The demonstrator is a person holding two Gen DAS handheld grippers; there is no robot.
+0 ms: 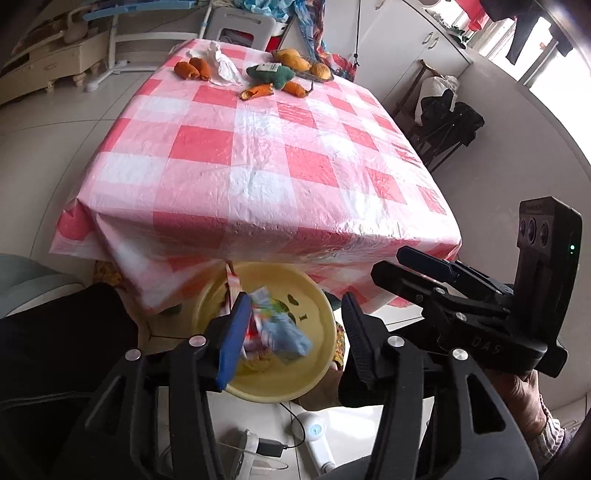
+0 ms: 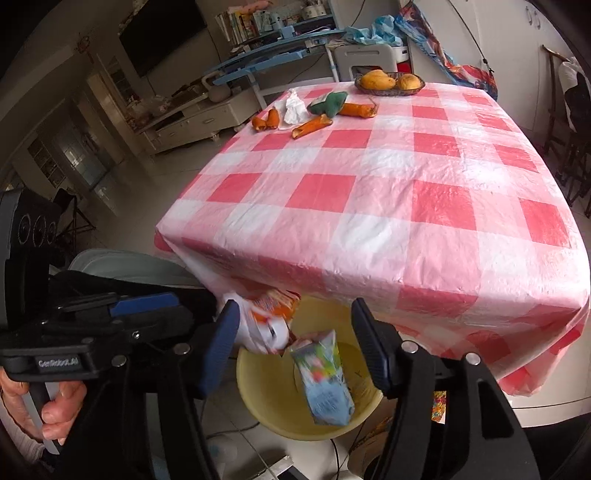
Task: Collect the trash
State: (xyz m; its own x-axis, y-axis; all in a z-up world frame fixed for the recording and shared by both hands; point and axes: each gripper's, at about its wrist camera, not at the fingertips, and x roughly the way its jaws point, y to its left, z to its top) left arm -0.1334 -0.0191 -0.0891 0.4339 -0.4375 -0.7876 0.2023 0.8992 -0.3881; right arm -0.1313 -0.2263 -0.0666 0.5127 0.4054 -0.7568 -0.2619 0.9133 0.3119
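A yellow basin [image 1: 314, 365] [image 2: 266, 402] sits on the floor below the table's near edge. Both grippers hover over it with jaws apart. Blurred wrappers are between the jaws: a light blue packet [image 1: 286, 332] [image 2: 325, 380] and an orange-white wrapper [image 2: 269, 317], falling into the basin. My left gripper [image 1: 291, 336] is open. My right gripper [image 2: 291, 347] is open; it also shows in the left wrist view [image 1: 417, 266]. At the far end of the table [image 1: 258, 155] lie orange peels [image 1: 192, 68] [image 2: 310, 127], a white tissue [image 1: 221, 64] [image 2: 295, 107] and a green cloth star [image 1: 271, 74] [image 2: 328, 101].
A dish of mangoes [image 1: 299, 61] [image 2: 389, 83] stands at the table's far edge. A white stool [image 1: 242, 24] is behind the table and dark chairs [image 1: 447, 122] are to its right. Cables and white devices [image 1: 314, 435] lie on the floor near the basin.
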